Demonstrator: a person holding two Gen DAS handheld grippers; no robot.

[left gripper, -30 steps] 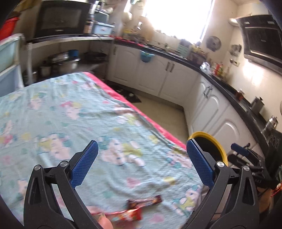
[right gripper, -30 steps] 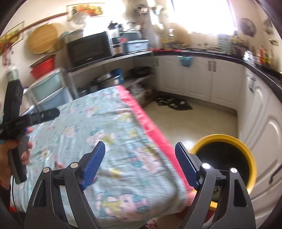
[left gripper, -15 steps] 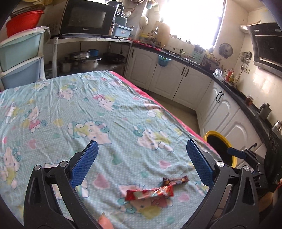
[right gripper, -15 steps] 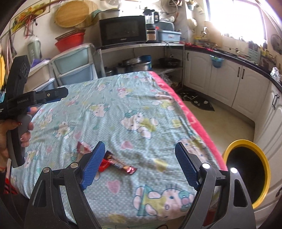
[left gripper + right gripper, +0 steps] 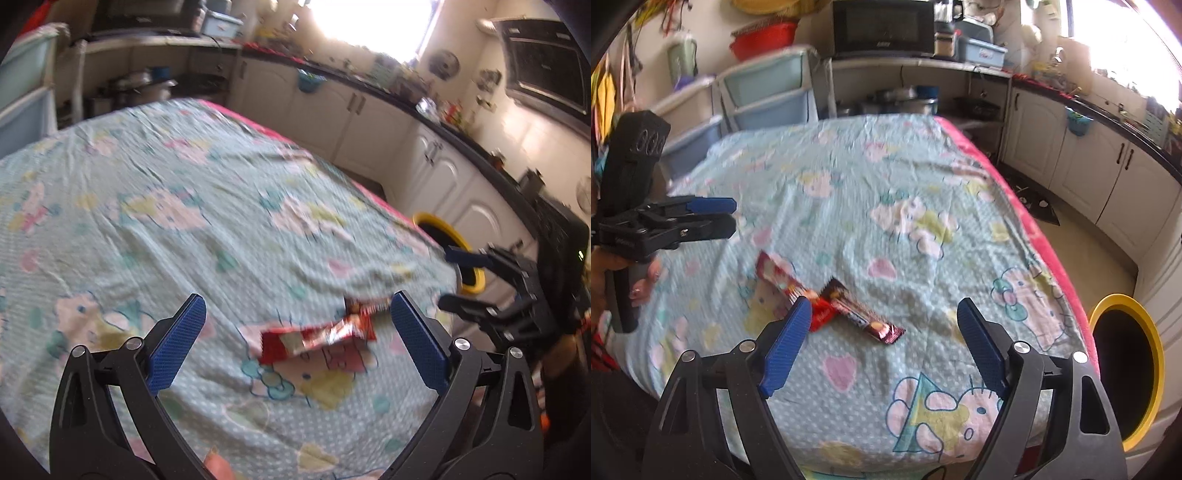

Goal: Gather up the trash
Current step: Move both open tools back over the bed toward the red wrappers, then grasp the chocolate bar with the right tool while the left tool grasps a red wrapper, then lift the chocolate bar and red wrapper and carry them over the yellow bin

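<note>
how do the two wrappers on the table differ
The red wrapper is brighter and looks wider; the dark wrapper is maroon and narrow. The red one lies nearer the left gripper, the dark one nearer the yellow bin. They cross into a V, overlapping. Both lie flat on the cloth, ungripped.

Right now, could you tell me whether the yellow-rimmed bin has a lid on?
Open: the yellow-rimmed round bin beside the table shows a dark, uncovered mouth.

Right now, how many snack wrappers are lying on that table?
2. A red wrapper lies on the cartoon tablecloth, and a darker wrapper crosses its near end. Others could hide beyond the camera's view.
</note>
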